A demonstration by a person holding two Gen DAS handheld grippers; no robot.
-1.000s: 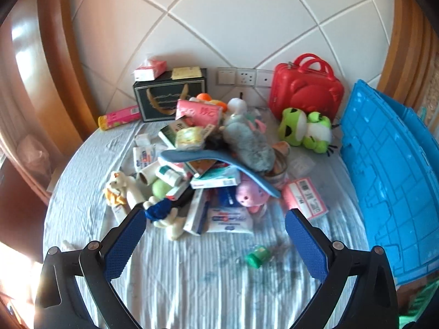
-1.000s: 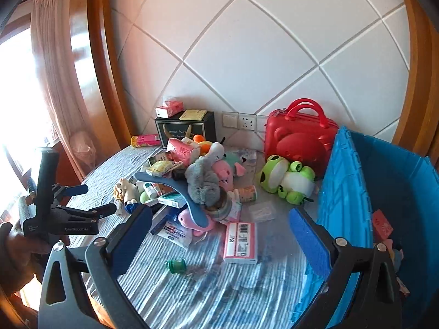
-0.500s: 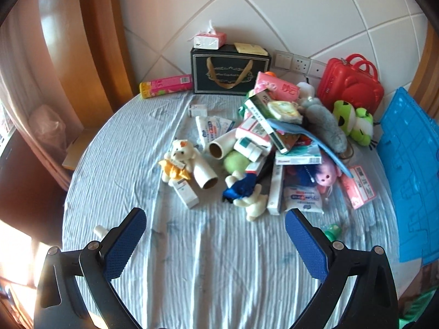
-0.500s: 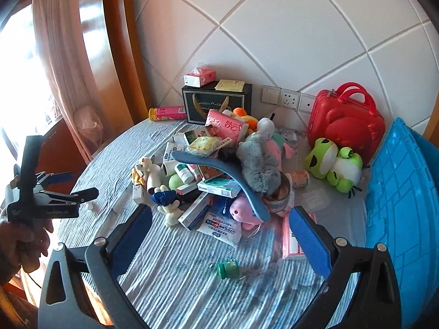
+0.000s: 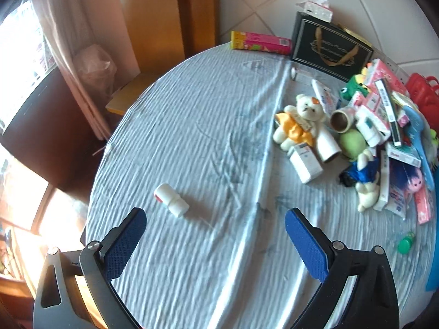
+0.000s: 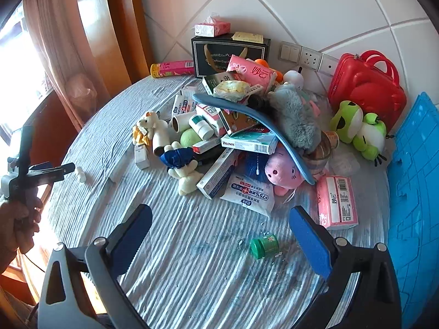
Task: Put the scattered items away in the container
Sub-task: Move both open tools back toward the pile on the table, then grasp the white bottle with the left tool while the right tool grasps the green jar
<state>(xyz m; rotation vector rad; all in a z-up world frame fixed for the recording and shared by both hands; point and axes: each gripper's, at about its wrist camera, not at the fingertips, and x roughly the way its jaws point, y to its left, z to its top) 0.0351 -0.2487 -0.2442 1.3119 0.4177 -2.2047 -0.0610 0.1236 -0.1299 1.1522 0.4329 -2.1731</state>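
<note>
Readable print first: a white-and-green box [image 6: 248, 140] in the middle of the pile says "TYLENOL" along its edge, and the white pouch [image 6: 250, 194] at the front of the heap carries "75%" beside Chinese characters. The black gift box [image 6: 229, 54] against the wall has gold lettering, "Coffee Cup" just legible, with a pink tissue pack [image 6: 212, 28] sitting on top of it. Over at the right edge stands the blue container [image 6: 414, 192], only its ribbed outer wall in sight, so its contents cannot be told. The right gripper [image 6: 219, 237] hangs over bare tablecloth [image 6: 192, 268] with its jaws spread wide and nothing between them; a small green bottle [image 6: 264, 245] lies on its side just ahead, near the right finger. The left gripper [image 5: 215, 235] is likewise spread and empty, and a white bottle [image 5: 171, 199] lies alone on the cloth just beyond its left finger, well apart from the heap. In that heap: a teddy in a yellow dress [image 5: 297, 122], a cardboard tube [image 5: 340, 120], a pink plush [image 6: 282, 171], and a frog plush [image 6: 356, 127] beside a red case [image 6: 367, 85]. A long blue curved piece [image 6: 252, 122] arches across the top.
</note>
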